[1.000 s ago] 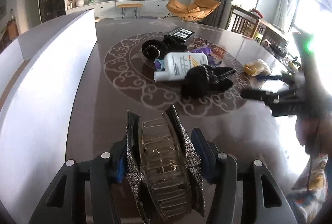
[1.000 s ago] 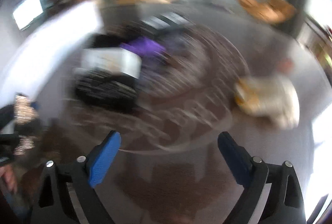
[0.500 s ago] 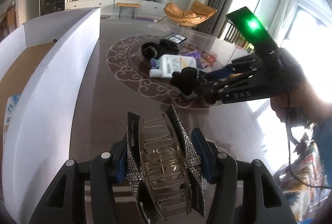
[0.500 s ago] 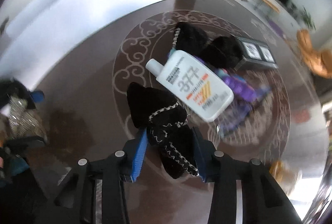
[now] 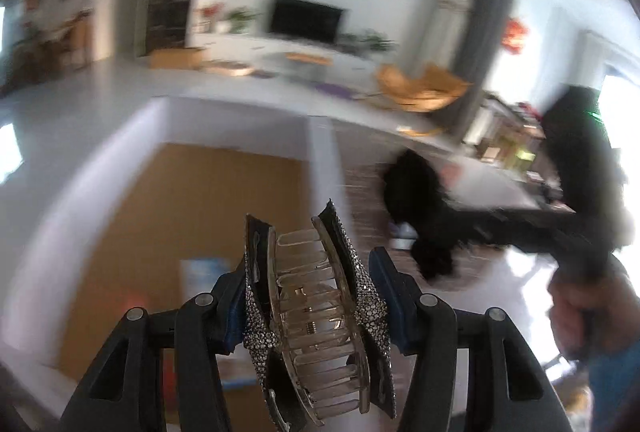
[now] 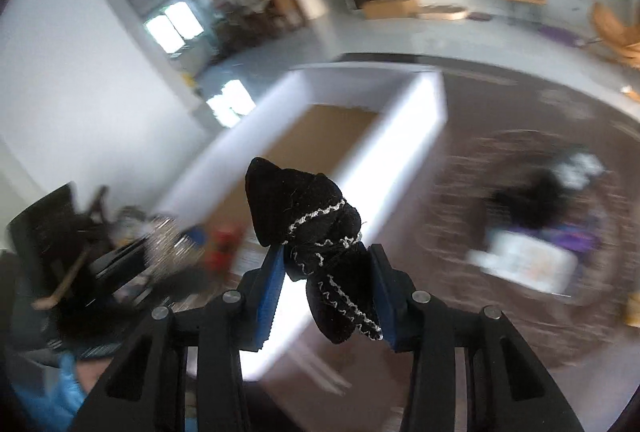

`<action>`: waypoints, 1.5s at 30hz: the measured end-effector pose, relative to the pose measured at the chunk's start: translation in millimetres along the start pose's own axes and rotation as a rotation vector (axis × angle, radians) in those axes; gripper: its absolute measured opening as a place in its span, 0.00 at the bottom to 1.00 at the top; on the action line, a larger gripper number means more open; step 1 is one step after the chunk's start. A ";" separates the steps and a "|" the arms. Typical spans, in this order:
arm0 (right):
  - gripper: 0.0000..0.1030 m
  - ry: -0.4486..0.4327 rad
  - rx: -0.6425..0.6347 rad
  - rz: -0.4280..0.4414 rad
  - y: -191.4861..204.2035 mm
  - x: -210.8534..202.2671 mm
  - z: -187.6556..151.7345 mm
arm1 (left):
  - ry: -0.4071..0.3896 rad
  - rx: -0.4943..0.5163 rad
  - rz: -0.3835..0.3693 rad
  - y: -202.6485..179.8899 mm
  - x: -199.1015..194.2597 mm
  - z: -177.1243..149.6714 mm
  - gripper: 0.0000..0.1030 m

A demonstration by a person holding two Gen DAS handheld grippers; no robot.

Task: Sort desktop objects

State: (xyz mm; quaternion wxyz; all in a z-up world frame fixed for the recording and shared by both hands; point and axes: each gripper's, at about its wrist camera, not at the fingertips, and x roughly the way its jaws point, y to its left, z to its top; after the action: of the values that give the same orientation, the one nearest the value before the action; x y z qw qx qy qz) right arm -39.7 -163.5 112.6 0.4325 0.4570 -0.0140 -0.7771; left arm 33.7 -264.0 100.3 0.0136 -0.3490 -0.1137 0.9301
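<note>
Lifted off the table (image 6: 500, 364) since half a second ago: black bow (image 6: 316, 244), pinched in right gripper (image 6: 326, 292). Left gripper (image 5: 312, 308) clamps rhinestone claw clip (image 5: 316, 316) over the white box (image 5: 320, 168); drop-off looks next.

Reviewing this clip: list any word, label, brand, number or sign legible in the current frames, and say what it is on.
None can be read.
White plastic bottle on the table: printed label, blurred past reading.
Red hanging ornament on the far wall: no characters can be made out.
Pale blue printed sheet inside the white-walled cardboard box: too blurred.
Rhinestone-edged clear plastic claw hair clip and black fabric bow with white trim: no text visible.
</note>
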 end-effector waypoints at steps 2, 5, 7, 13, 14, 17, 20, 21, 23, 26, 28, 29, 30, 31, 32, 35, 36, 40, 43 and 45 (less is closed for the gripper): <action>0.41 0.029 -0.041 0.021 33.6 34.4 3.1 | 0.047 -0.041 0.081 39.8 7.3 4.6 0.53; 0.43 0.072 -0.105 -0.002 65.8 76.9 -0.8 | 0.150 -0.070 0.156 76.8 28.4 2.0 0.53; 0.51 0.101 -0.136 -0.057 76.1 100.1 -6.4 | 0.242 -0.072 0.215 91.3 47.7 -4.2 0.53; 0.81 0.055 -0.195 -0.124 79.2 101.6 -25.6 | 0.225 -0.137 0.215 106.6 45.5 -22.5 0.88; 0.84 0.025 -0.198 -0.125 78.2 92.6 -28.5 | 0.191 -0.141 0.233 106.0 39.6 -22.1 0.94; 0.95 -0.091 -0.204 -0.151 64.2 55.4 -39.0 | 0.129 -0.135 0.291 101.3 29.9 -21.8 1.00; 1.00 -0.188 -0.178 -0.240 33.6 19.4 -56.2 | 0.083 -0.111 0.335 90.7 22.9 -23.0 1.00; 1.00 -0.211 -0.160 -0.277 18.1 7.0 -65.7 | 0.061 -0.109 0.333 86.7 19.1 -21.7 1.00; 1.00 -0.235 -0.133 -0.369 -18.2 -7.8 -87.2 | 0.005 -0.102 0.302 76.6 9.3 -20.6 1.00; 1.00 -0.203 -0.105 -0.560 -81.1 -23.3 -114.6 | -0.077 -0.060 0.262 47.6 -8.3 -18.9 1.00; 1.00 -0.161 -0.065 -0.666 -123.7 -33.7 -135.9 | -0.119 -0.020 0.221 21.4 -15.7 -12.3 1.00; 1.00 -0.140 -0.036 -0.707 -144.8 -39.5 -146.8 | -0.132 -0.003 0.197 9.1 -17.3 -8.3 1.00; 1.00 -0.123 -0.008 -0.735 -160.0 -42.5 -154.2 | -0.145 0.020 0.159 -8.8 -18.7 -5.1 1.00; 1.00 -0.107 0.020 -0.757 -173.5 -47.6 -160.9 | -0.151 0.034 0.131 -20.5 -20.5 -2.7 1.00; 1.00 -0.094 0.046 -0.772 -186.7 -50.6 -162.4 | -0.156 0.055 0.094 -38.8 -18.0 1.5 1.00; 1.00 -0.077 0.132 -0.778 -209.5 -65.2 -177.6 | -0.162 0.110 -0.012 -90.4 -21.6 3.1 1.00; 1.00 -0.078 0.149 -0.776 -213.5 -66.8 -179.5 | -0.156 0.129 -0.051 -105.9 -20.6 4.2 1.00; 1.00 -0.067 0.174 -0.769 -224.5 -64.4 -178.7 | -0.086 0.206 -0.160 -165.4 5.4 -3.7 1.00; 1.00 -0.059 0.184 -0.761 -228.3 -63.4 -178.8 | -0.018 0.242 -0.195 -196.8 36.5 -24.8 1.00; 1.00 -0.061 0.214 -0.738 -232.8 -68.2 -181.0 | 0.030 0.267 -0.186 -209.0 62.8 -41.2 1.00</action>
State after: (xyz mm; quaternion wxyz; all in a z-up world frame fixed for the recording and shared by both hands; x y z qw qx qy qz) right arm -48.3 96.4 -42.3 0.0730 0.4504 0.0572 -0.8880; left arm 1.8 -45.6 75.8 0.1477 -0.3457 -0.0205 0.9264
